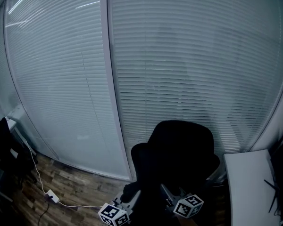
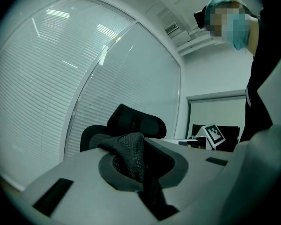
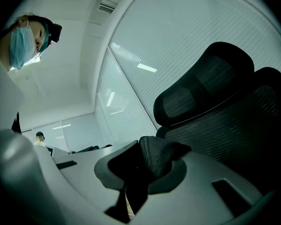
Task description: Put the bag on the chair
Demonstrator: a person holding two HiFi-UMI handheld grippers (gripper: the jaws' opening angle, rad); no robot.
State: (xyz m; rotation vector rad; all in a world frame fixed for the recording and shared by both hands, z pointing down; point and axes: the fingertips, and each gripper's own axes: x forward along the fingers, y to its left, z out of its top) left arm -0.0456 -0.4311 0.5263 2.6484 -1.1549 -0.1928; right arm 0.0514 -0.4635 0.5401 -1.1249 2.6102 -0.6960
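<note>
A black office chair point(image 1: 179, 149) with a headrest stands in front of the blinds, just beyond both grippers. In the head view my left gripper point(image 1: 129, 194) and right gripper point(image 1: 169, 194) sit low in the frame, side by side, pointing at the chair seat. The bag's body cannot be told from the dark chair there. In the left gripper view the left gripper point(image 2: 140, 158) is shut on a black mesh fold of the bag point(image 2: 129, 153), with the chair point(image 2: 131, 123) behind. In the right gripper view the right gripper point(image 3: 140, 165) is shut on black bag fabric point(image 3: 157, 156), close under the chair back point(image 3: 225, 121).
A glass wall with closed blinds point(image 1: 179, 69) runs behind the chair. A white table point(image 1: 247, 187) stands at the right. On the wooden floor at the left lie a power strip point(image 1: 52, 197) and its cable, beside dark furniture point(image 1: 2, 145).
</note>
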